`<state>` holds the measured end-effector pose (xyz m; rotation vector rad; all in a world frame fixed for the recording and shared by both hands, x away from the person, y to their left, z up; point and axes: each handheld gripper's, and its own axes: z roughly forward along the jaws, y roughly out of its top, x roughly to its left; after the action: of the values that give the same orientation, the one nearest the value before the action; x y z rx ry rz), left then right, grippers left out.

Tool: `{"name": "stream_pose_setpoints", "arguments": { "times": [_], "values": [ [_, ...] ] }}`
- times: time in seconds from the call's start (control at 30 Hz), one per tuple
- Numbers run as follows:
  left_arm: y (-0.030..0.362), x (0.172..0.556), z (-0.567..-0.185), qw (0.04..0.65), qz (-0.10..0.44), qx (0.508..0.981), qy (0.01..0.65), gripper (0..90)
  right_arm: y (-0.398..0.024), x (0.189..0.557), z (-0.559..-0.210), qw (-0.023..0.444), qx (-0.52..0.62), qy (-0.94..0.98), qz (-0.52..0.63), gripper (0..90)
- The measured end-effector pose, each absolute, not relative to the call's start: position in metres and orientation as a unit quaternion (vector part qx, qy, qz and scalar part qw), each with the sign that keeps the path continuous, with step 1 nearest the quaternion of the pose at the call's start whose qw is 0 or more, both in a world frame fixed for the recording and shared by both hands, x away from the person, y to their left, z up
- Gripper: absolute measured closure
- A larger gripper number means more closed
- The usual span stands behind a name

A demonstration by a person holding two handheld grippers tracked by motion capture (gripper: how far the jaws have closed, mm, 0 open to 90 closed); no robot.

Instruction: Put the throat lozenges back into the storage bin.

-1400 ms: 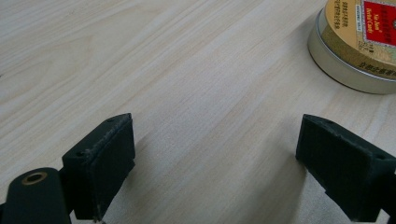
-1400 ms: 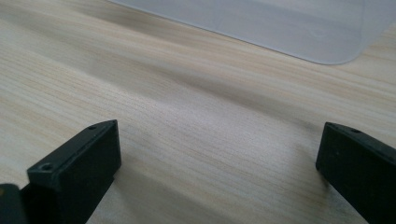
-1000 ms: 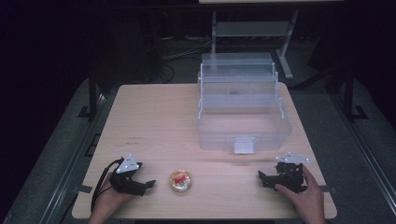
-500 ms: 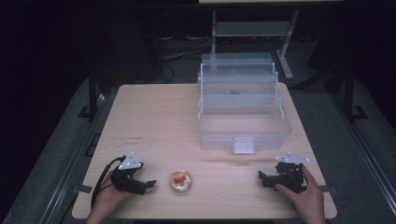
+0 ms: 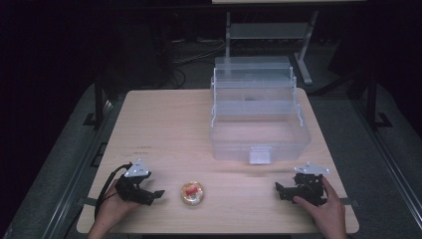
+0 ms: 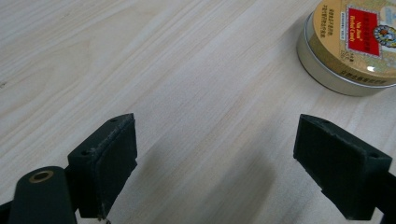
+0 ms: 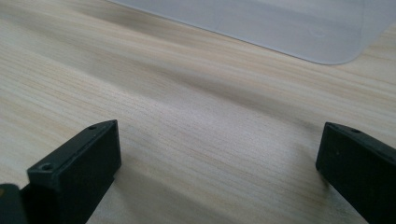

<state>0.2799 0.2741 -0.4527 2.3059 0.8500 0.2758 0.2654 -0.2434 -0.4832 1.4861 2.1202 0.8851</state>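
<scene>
- Dark room surrounding a light wood tabletop (image 5: 169, 129); cables and a metal stand leg are showing on the floor behind it.
- Clear plastic tiered box (image 5: 259, 117) is sitting on the far right part of the tabletop, trays stepped open toward the back, a small latch tab on its near wall.
- Round gold tin (image 5: 192, 193) with a red label is lying flat near the front edge, between the two grippers but closer to the left one.
- Left gripper (image 5: 155, 195) is resting low at the front left, held in the person's left hand (image 5: 112, 209), jaws pointing right toward the tin, cable looping off its back.
- In the left gripper view the left gripper (image 6: 215, 168) is standing wide open with nothing between the jaws, just bare wood; the tin (image 6: 355, 42) is lying ahead and off to the upper right, apart from the jaws.
- Right gripper (image 5: 278, 189) is sitting at the front right in the person's right hand (image 5: 326, 209), jaws pointing left, near the box front but apart from it.
- In the right gripper view the right gripper (image 7: 217, 163) is also gaping wide, holding nothing; the box's frosted corner (image 7: 280, 28) is showing along the top, well ahead of the jaws.
</scene>
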Motion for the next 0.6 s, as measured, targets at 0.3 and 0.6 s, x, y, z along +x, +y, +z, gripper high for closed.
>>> {"name": "stream_pose_setpoints", "arguments": {
  "times": [0.3,0.6],
  "values": [
    [0.2694,0.2806,-0.4496,0.32,0.098,0.887,0.318,13.1,-0.2434,0.2654,-0.4832,0.201,0.532,0.759,0.317,0.0],
    [0.2645,0.2813,-0.4432,0.313,0.093,0.892,0.314,13.3,-0.2434,0.2654,-0.4832,0.201,0.532,0.759,0.317,0.0]
  ]
}}
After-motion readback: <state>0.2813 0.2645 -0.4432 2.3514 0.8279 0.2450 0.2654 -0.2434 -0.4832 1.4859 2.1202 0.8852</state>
